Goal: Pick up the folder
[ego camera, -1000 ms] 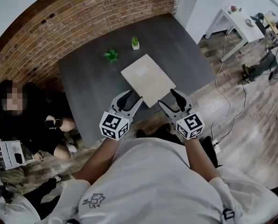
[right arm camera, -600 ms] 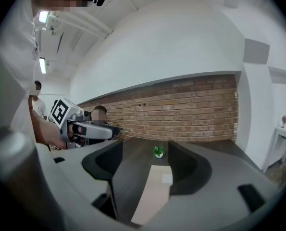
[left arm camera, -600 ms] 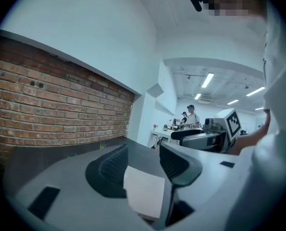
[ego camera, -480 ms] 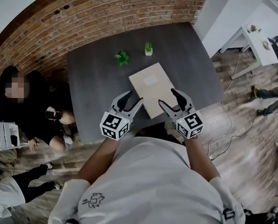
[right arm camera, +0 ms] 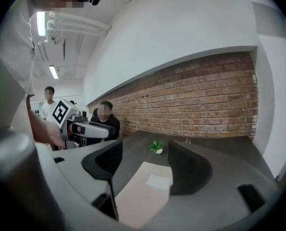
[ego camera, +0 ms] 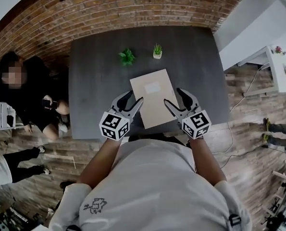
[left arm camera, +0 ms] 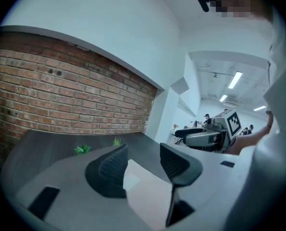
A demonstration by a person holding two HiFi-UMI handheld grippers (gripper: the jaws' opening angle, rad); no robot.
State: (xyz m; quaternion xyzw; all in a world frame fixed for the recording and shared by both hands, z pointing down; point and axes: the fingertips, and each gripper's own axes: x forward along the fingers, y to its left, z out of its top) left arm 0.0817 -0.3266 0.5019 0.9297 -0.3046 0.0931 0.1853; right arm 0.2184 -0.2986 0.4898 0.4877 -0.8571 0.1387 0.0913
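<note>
The folder (ego camera: 152, 97) lies flat on the dark table (ego camera: 92, 81), and its near half sits between the two grippers. The left gripper (ego camera: 132, 98) is at the folder's left edge with its jaws apart. They have just been opening, and nothing is clamped. In the left gripper view the folder's pale sheet shows through the gap between the jaws, low and just ahead of them. The right gripper (ego camera: 174, 96) is at the folder's right edge, also with its jaws spread and gripping nothing. In its own view the folder shows through the gap in the same way. Whether either gripper touches the folder cannot be told. Both grippers point away from the person, towards the brick wall (ego camera: 133, 6). Beyond the folder's far end, well ahead of both grippers, stand two small plants (ego camera: 127, 57) side by side. Left of the left gripper, past the table's side, another person (ego camera: 22, 105) sits on the floor.
</note>
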